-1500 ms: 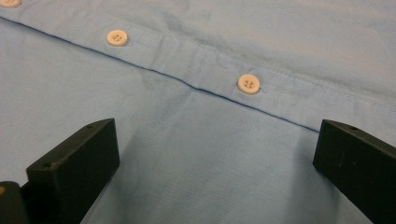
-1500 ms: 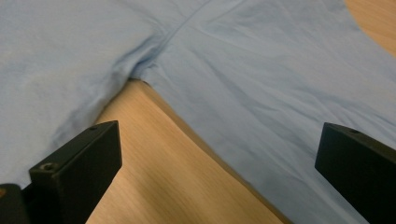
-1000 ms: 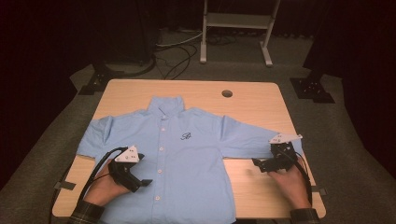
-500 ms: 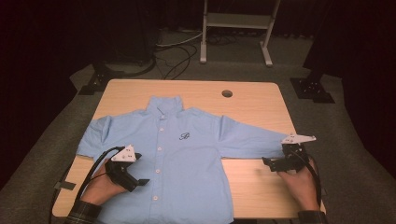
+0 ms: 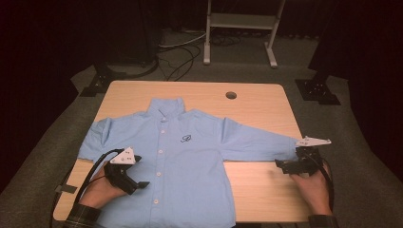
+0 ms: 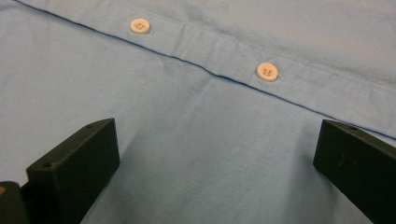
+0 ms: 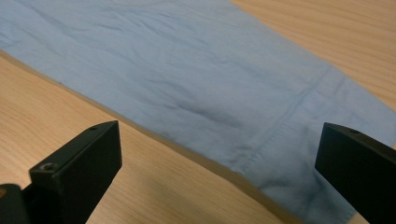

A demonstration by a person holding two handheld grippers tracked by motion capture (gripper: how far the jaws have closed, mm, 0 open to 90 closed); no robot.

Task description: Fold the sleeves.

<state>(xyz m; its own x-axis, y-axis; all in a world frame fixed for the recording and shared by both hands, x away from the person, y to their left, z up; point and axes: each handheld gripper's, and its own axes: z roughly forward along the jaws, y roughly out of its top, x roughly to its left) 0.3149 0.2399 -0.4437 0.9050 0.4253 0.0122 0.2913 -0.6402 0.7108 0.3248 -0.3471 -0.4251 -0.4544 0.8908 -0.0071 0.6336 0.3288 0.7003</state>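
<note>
While shirt (image 5: 190, 161) lay flat on table (image 5: 266, 102), no fold made yet. Left claw (image 5: 135, 183) spread wide, buttons (image 6: 267, 72) just ahead. Right claw (image 5: 285, 167) spread wide, sleeve (image 7: 196, 93) end between jaws. Grabbing, folding all left.

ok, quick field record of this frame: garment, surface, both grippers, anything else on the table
garment: light blue button-up shirt, spread flat, front up, collar toward the far edge
surface: wooden table with a round hole near the far edge
left gripper: open, over the shirt front beside the button placket
right gripper: open, at the cuff end of the outstretched sleeve
holding: nothing in either gripper
other: tape strip at the table's left edge
</note>
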